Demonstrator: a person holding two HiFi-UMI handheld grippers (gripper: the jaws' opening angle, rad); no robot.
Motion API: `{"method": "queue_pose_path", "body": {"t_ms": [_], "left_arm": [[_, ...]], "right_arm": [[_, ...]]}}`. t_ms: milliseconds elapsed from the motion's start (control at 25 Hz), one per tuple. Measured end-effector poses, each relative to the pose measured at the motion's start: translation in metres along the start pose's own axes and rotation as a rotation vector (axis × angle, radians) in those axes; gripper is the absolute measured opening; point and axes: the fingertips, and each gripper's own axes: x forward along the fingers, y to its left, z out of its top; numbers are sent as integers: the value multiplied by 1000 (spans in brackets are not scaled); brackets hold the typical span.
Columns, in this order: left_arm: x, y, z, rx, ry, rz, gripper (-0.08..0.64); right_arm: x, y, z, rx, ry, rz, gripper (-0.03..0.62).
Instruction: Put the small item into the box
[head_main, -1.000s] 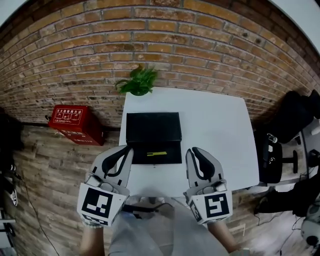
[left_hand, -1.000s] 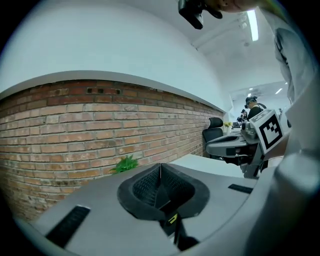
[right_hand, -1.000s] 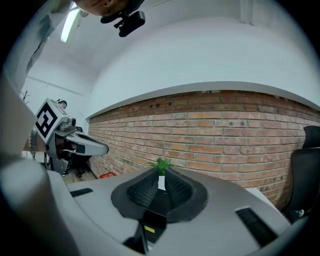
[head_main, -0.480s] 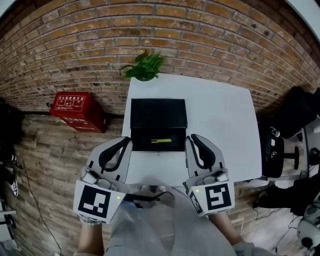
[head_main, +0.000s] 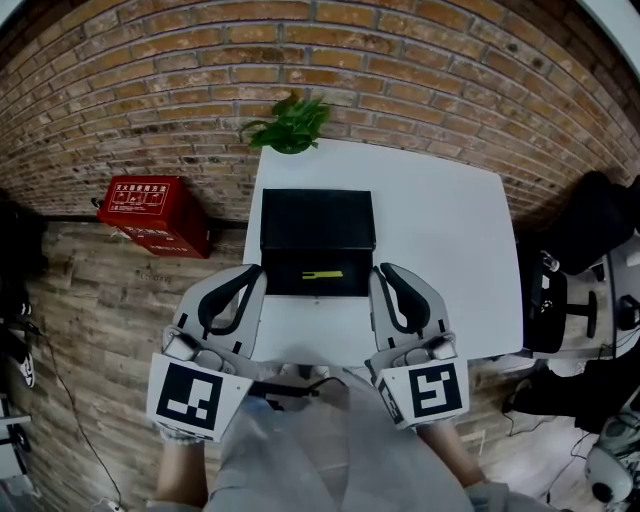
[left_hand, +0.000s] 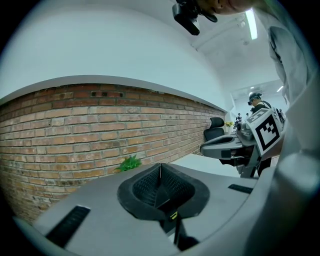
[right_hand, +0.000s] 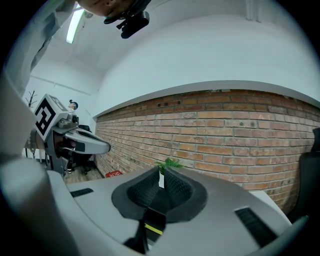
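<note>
The thin yellow small item (head_main: 322, 273) lies inside the open black box (head_main: 317, 220) on the white table (head_main: 440, 260), so the job looks done. The left gripper (head_main: 253, 271) and right gripper (head_main: 384, 270) hover at the table's near edge, each with its fingers clenched on nothing. A careless push forward could shove the box and jolt the item out. Count: two grippers, one box, one item, one plant (head_main: 290, 125), one red case (head_main: 150, 212) on the floor

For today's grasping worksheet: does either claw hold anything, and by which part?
Nothing is held. Left claw and right claw are both shut and empty; the yellow item lies inside the black box.
</note>
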Motion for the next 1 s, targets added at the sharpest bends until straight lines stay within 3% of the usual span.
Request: {"method": "queue_pose_path", "body": {"t_ms": [1000], "left_arm": [[2,-4,-3,3,2,-3,20]], "right_arm": [[-5,2,-7,-12,29,7,58]]}}
